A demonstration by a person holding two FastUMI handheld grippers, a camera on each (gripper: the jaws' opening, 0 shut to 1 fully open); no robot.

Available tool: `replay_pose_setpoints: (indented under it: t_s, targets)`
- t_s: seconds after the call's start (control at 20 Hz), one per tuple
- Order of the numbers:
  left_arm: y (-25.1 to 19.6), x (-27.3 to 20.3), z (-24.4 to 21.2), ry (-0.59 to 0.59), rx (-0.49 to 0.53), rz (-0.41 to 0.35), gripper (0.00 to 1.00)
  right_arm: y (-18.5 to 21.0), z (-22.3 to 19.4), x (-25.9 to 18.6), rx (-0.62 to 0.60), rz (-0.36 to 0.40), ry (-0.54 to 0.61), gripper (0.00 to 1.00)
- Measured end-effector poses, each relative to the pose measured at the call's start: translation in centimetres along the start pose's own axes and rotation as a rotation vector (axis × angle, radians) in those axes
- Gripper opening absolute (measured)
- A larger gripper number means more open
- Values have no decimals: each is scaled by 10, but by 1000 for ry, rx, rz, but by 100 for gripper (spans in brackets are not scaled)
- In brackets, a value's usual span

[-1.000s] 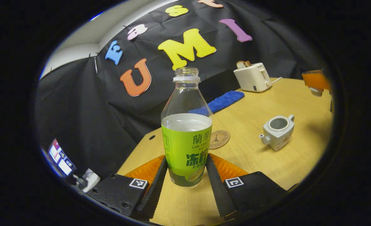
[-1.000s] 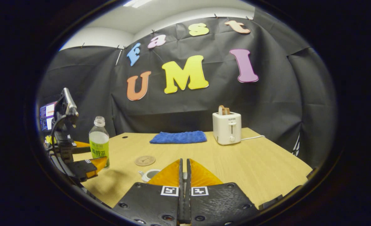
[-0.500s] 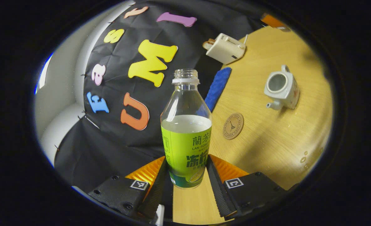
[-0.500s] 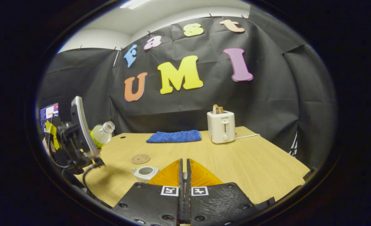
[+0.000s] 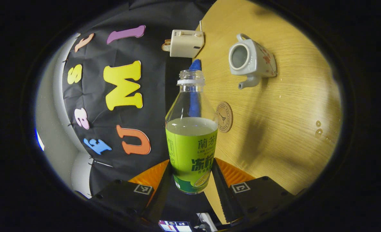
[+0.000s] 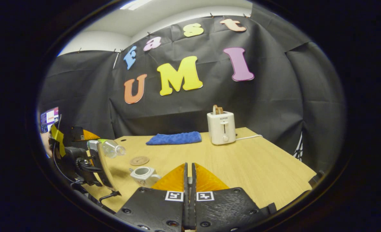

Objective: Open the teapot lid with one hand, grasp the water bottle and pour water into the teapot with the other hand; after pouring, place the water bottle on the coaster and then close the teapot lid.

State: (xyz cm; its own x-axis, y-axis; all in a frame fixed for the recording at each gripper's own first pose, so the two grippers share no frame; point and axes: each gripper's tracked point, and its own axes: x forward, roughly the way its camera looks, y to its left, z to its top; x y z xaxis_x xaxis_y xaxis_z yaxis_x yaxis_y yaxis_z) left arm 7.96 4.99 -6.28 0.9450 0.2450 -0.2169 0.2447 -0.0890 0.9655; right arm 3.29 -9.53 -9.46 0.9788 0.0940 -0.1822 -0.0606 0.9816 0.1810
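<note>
My left gripper is shut on the lower part of a clear water bottle with a green label, no cap and liquid about halfway up. In the right gripper view the bottle lies nearly level above the table, its mouth pointing towards the white teapot. The teapot stands open, without a lid on it. A round cork coaster lies between bottle and teapot, also seen as the coaster behind the pot. My right gripper is raised just right of the teapot, fingers pressed together; whatever is at their tips is hidden.
A white toaster with bread in it and a blue cloth sit at the back of the wooden table. A few water drops lie on the table. A lit screen is at the far left.
My left gripper has lifted the bottle off the table and tipped it from upright to nearly level, mouth towards the teapot. The right gripper stayed shut and drifted slightly.
</note>
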Motion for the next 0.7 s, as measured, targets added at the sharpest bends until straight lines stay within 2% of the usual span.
replay_pose_setpoints:
  t_s: [0.5, 0.65, 0.7]
  targets:
    - [24, -2, 21, 6, 269, 17, 74, -14, -7, -4, 25, -11, 2, 0]
    - [27, -2, 27, 6, 312, 17, 74, -16, -8, -5, 27, -13, 2, 2]
    - [26, -1, 30, 7, 328, 18, 74, -17, -8, -6, 29, -14, 2, 0]
